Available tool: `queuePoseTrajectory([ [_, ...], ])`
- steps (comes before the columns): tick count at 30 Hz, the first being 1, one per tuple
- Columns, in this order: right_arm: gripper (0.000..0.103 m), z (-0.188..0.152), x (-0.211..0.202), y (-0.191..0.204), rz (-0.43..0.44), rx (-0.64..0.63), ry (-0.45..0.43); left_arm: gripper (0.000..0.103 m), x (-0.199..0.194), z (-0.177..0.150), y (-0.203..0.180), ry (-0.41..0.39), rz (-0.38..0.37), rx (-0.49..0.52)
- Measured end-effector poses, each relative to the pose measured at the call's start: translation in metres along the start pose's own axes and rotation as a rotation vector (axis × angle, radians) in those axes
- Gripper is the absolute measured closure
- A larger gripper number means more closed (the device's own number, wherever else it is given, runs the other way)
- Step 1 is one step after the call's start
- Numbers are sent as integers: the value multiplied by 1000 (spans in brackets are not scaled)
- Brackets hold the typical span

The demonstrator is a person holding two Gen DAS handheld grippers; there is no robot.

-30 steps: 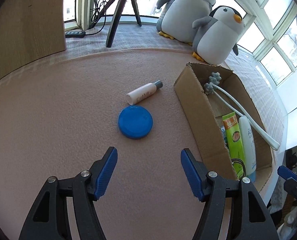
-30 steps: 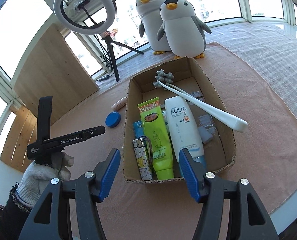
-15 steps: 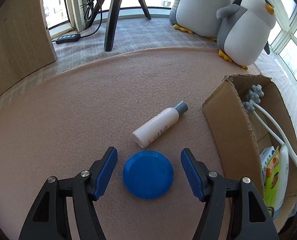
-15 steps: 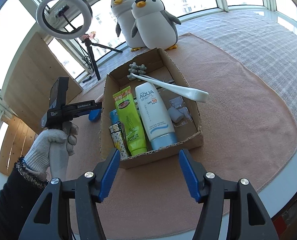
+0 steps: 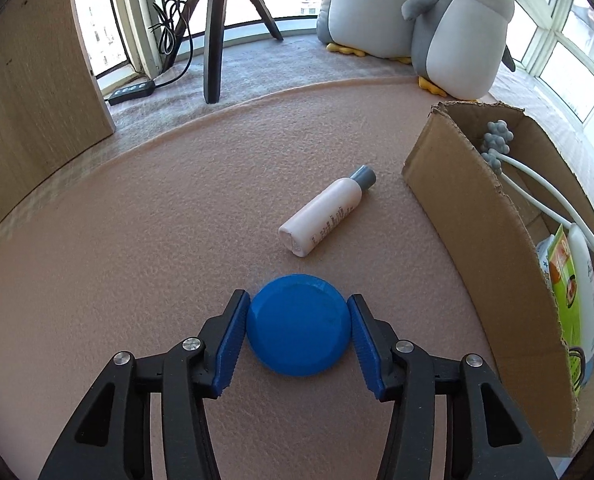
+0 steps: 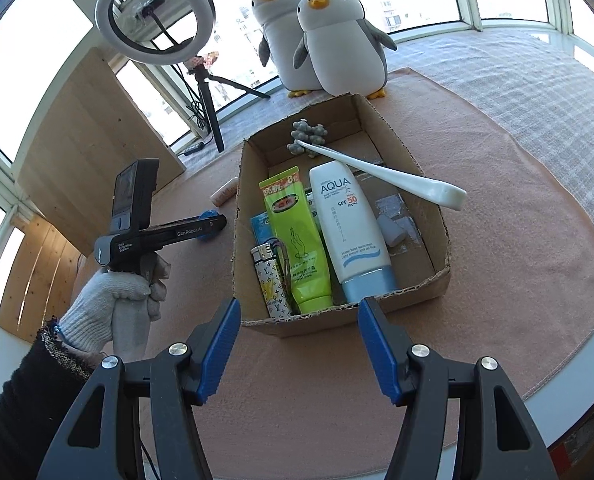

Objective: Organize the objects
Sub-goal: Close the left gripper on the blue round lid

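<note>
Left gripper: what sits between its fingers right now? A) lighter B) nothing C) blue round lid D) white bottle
C: in the left wrist view the left gripper has its blue pads against both sides of the blue lid, which lies flat on the mat; the white bottle lies untouched farther ahead, and the lighter is in the box.

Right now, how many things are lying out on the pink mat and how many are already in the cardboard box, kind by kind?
On the mat:
blue round tin: 1
small white bottle: 1
In the cardboard box:
tubes: 2
lighter: 1
white massager: 1
Total: 6, plus small packets I cannot count.
</note>
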State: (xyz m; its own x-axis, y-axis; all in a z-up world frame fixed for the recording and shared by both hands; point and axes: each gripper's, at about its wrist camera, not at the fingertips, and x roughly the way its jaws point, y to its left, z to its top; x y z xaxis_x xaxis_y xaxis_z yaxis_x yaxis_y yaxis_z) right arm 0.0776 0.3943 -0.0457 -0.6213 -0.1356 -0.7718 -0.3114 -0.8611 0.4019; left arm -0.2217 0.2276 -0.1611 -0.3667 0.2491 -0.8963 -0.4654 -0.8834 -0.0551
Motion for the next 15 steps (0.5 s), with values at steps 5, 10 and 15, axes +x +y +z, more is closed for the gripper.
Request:
queuePoseTrajectory([
  [5,46,0,4,16,19,-31,6,50,-13,-24,2,-9,-15,-4],
  [10,46,-2,12,31,37,-61,26,50,-32,-59,-1,-20,-31,-3],
  [15,46,-2,20,55,68,-109,43,50,-54,-98,0,-26,-62,-30],
])
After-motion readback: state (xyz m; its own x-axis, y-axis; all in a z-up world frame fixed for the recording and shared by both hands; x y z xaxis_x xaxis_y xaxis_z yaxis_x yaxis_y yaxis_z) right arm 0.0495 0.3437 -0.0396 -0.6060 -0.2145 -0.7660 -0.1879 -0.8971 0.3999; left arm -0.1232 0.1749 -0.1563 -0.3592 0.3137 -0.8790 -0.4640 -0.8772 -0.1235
